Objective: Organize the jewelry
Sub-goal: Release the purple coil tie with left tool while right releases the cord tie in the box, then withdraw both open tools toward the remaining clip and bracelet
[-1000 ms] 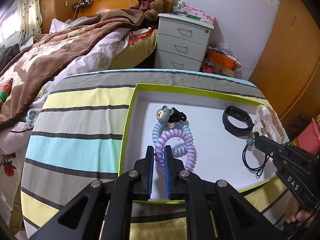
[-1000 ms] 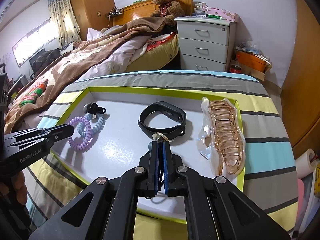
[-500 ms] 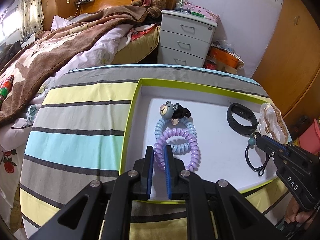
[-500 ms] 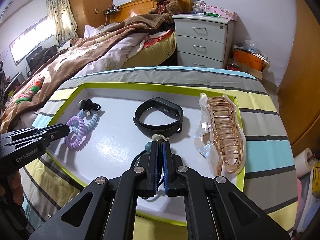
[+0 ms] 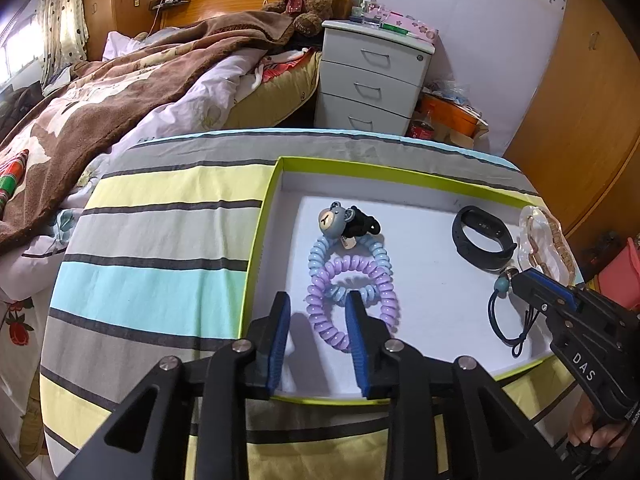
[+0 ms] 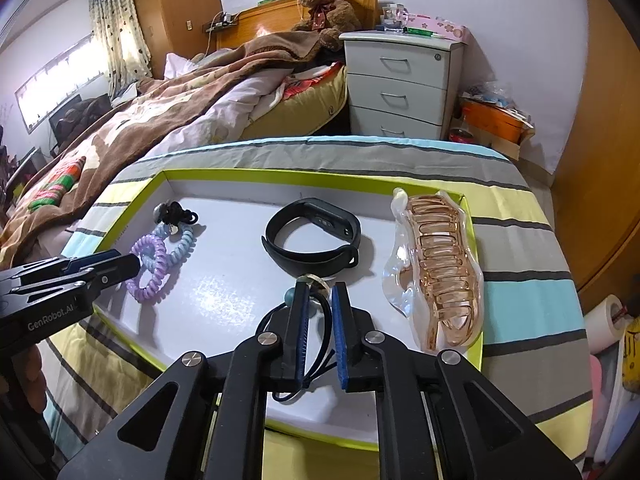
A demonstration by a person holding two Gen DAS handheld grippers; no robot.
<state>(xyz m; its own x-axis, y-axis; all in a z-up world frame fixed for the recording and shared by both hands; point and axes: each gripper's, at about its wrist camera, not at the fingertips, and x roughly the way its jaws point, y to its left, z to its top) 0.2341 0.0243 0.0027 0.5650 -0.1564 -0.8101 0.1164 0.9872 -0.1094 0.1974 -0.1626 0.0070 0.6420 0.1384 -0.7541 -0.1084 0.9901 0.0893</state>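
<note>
A white tray with a lime rim (image 5: 256, 256) (image 6: 256, 174) lies on a striped cloth. In it lie a purple coil hair tie (image 5: 372, 272) (image 6: 150, 260) overlapping a blue coil tie (image 5: 320, 252) (image 6: 182, 244), a bear-charm black tie (image 5: 334, 220), a black wristband (image 5: 480, 236) (image 6: 312, 236), a clear amber hair claw (image 6: 436, 260) and a dark cord tie with a teal bead (image 5: 502, 312) (image 6: 316, 320). My left gripper (image 5: 318, 302) is open astride the purple tie's near edge. My right gripper (image 6: 320, 292) is open around the cord tie.
The striped cloth (image 5: 160, 240) covers a round table. Behind it stand a bed with a brown blanket (image 5: 120, 80), a white drawer chest (image 5: 372, 76) and a wooden wardrobe (image 5: 580, 92). A teddy bear (image 6: 328, 4) sits at the headboard.
Both grippers have opened. The left let go of the purple coil tie, the right let go of the cord tie. Both ties now lie in the tray.
</note>
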